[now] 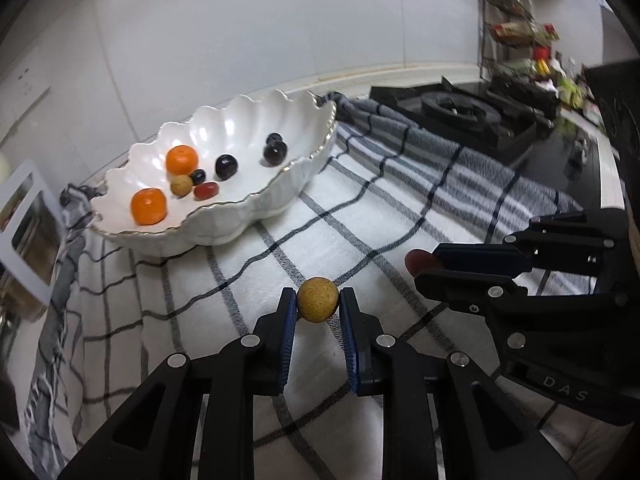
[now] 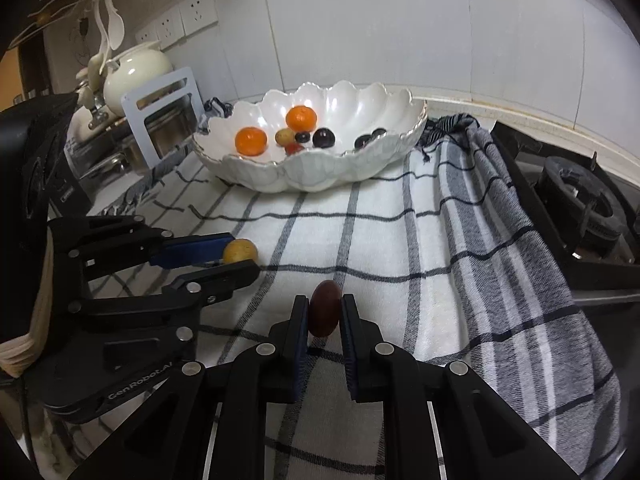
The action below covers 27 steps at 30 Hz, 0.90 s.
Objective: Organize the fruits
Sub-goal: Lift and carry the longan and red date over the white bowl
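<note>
On the checked cloth [image 1: 360, 208], left tongs [image 1: 318, 300] clench a tan longan [image 1: 317, 299]; right tongs [image 2: 325, 314] clench a red jujube [image 2: 325, 314]. Scalloped bowl [image 2: 376, 160] at twelve o'clock.

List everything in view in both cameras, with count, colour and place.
Scalloped ceramic bowl: one, white with gold rim, far end of the cloth.
Mandarins: two, orange, in the bowl.
Dark round fruits: four, near-black, in the bowl.
Tan round fruit: one, in the bowl.
Red oval fruit: one, in the bowl.
Checked cloth: one, white and grey, over the counter.
Gas hob: one, black, right of the cloth.
Teapot: one, cream, far left.
Wall sockets: a row, white, on the wall.
Left tool: black and blue, shut on a tan ball-shaped fruit.
Right tool: black and blue, shut on a dark red oval fruit.
</note>
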Tool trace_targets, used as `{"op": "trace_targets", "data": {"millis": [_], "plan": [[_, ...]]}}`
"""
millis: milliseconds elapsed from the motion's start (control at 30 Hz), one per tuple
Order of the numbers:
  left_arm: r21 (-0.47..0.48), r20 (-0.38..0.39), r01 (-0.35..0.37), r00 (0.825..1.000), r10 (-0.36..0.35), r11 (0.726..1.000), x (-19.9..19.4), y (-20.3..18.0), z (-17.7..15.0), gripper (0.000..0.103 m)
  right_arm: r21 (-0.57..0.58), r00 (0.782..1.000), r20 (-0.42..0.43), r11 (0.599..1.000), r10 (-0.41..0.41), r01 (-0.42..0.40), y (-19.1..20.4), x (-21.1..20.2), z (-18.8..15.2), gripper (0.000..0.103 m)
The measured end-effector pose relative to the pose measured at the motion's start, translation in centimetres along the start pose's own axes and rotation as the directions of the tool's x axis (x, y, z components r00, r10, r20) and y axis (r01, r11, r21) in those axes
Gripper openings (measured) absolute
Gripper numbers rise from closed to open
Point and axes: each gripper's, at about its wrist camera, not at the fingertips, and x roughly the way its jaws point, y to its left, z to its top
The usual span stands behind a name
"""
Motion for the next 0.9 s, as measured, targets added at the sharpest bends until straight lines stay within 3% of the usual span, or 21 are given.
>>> {"op": "trace_targets", "data": {"millis": [467, 900], "plan": [[-0.116, 0.079, -0.087, 0.992, 0.097, 0.989, -4.6, -0.5, 1.0, 0.023, -0.036, 0.996, 0.089, 0.999, 0.019, -0.016, 0.5, -3.6, 1.1, 0.017], [-0.259, 0.163, -0.14, 0.969, 0.186, 0.956, -8.6, 0.9, 2.5, 0.023, -0.079, 0.979, 0.2, 0.996, 0.042, -0.027, 1.0, -6.6, 4.0, 0.017]]}}
